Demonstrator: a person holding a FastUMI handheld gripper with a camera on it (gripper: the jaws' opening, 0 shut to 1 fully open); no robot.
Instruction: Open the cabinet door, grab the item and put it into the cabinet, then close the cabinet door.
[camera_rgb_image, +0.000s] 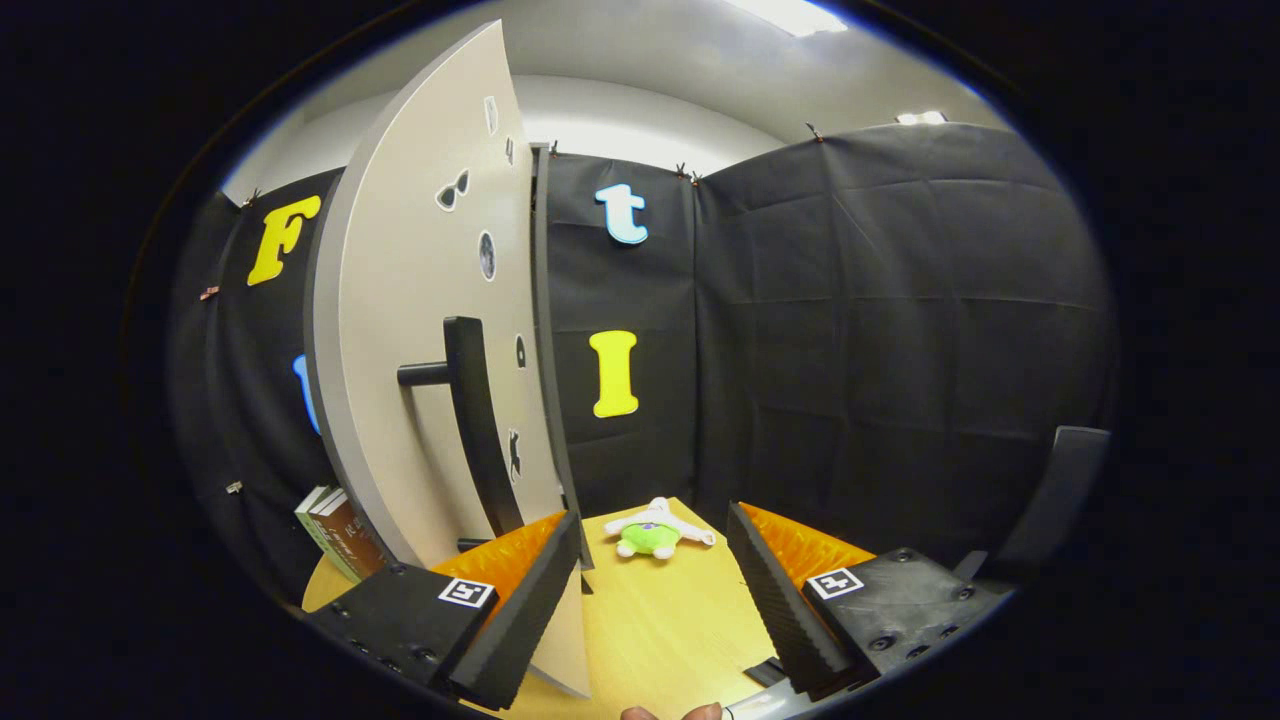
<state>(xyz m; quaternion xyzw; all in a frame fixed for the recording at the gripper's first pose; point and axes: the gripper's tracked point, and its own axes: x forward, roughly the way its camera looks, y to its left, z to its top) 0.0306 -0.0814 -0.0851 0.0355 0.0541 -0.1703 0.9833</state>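
A grey cabinet door (420, 330) with small stickers stands swung open just left of my fingers, its dark bar handle (475, 420) facing me. A small green and white plush toy (652, 535) lies on the yellow wooden table (660, 620), ahead of the fingers and between their lines. My gripper (655, 575) is open, its fingers spread wide with nothing between them. The left finger (520, 610) sits close against the lower edge of the door. The cabinet's inside is hidden behind the door.
A few books (335, 535) stand upright at the table's left, behind the door. A dark chair back (1050, 500) rises at the right. Black cloth walls close the booth behind the table. A fingertip (670, 712) of a hand shows below the gripper.
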